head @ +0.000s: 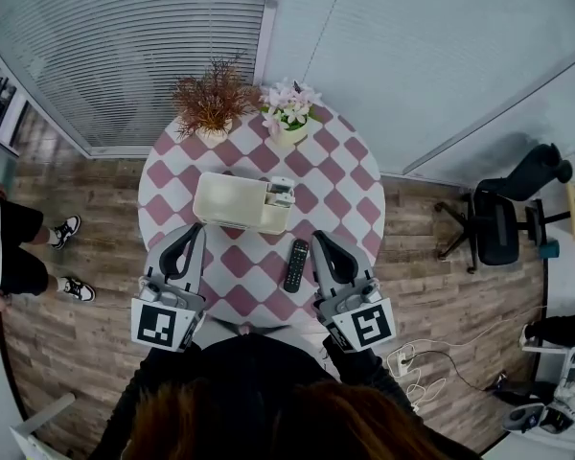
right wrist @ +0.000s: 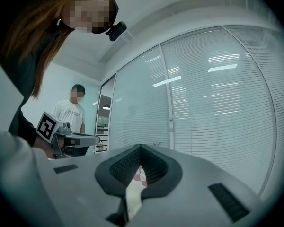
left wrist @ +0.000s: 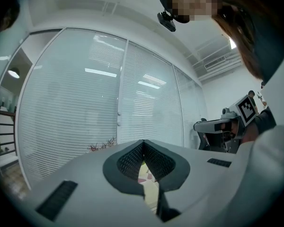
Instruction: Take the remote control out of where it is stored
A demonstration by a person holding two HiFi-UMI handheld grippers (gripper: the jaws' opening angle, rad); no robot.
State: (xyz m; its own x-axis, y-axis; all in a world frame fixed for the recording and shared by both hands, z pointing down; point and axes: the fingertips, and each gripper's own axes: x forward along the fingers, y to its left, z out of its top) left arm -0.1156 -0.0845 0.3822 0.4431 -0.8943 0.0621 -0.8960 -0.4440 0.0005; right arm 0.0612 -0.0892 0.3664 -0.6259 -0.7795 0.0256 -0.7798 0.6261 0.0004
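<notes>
I look down on a round table with a pink and white checked cloth. I use the table as a clock, with 6 o'clock nearest to the person who holds the claws.

Far out past 9 o'clock, a person's legs and sneakers stand on the wood floor.

The left claw hangs over the table at about 7 o'clock. In the left gripper view its two jaws are together at the tips, with nothing between them. I only see a bit of the cloth through the gap lower down.

At 11 o'clock stands a brown dry plant.

A cream box sits in the middle of the table. Some small things poke out at its right end, but I cannot tell what they are.

At 1 o'clock stands a pot of pink flowers.

The remote control is out of the box. It lies flat on the cloth toward 5 o'clock, between the two claws and just beside the right one. No claw touches it.

The right claw hangs at about 5 o'clock. Its jaws are pressed together too, and they grip nothing.

Past 3 o'clock, a black office chair stands on the floor.
</notes>
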